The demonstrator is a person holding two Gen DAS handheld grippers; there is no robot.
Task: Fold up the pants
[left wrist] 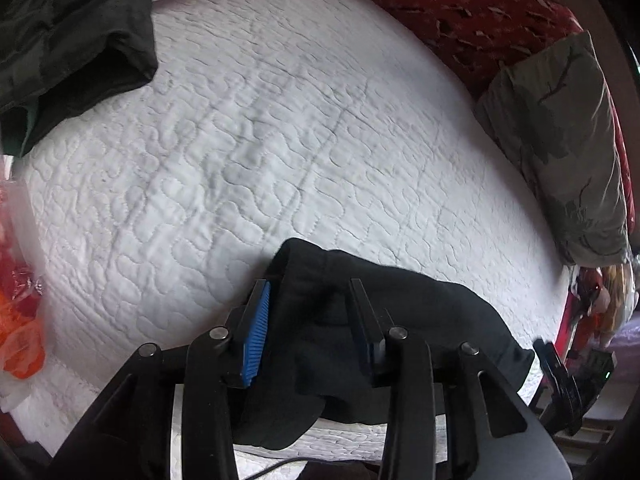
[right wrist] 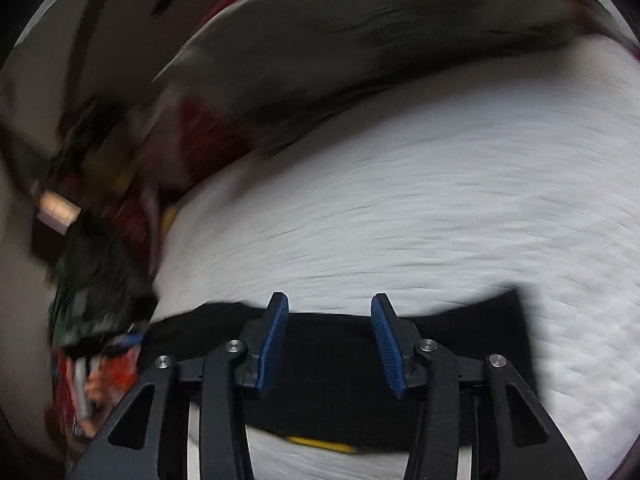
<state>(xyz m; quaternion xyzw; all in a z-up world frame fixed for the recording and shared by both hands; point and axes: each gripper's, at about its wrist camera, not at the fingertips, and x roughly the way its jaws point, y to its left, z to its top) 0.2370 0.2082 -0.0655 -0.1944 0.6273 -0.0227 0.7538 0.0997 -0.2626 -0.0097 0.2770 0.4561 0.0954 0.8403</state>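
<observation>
The black pants [left wrist: 400, 320] lie bunched at the near edge of a white quilted bed [left wrist: 280, 140]. My left gripper [left wrist: 310, 286] is open, its fingers straddling a raised hump of the black fabric. The right wrist view is motion-blurred. There the pants [right wrist: 460, 340] lie as a flat black band on the bed [right wrist: 440, 200]. My right gripper [right wrist: 330, 304] is open and empty just above the band's far edge. The other gripper [left wrist: 560, 380] shows at the left wrist view's right edge.
A dark green garment [left wrist: 68, 40] lies at the bed's far left corner. A red patterned blanket [left wrist: 480, 12] and a grey-green pillow [left wrist: 560, 152] line the right side. Orange-red items [left wrist: 20, 320] sit left of the bed. Blurred clutter [right wrist: 100, 280] stands beside the bed.
</observation>
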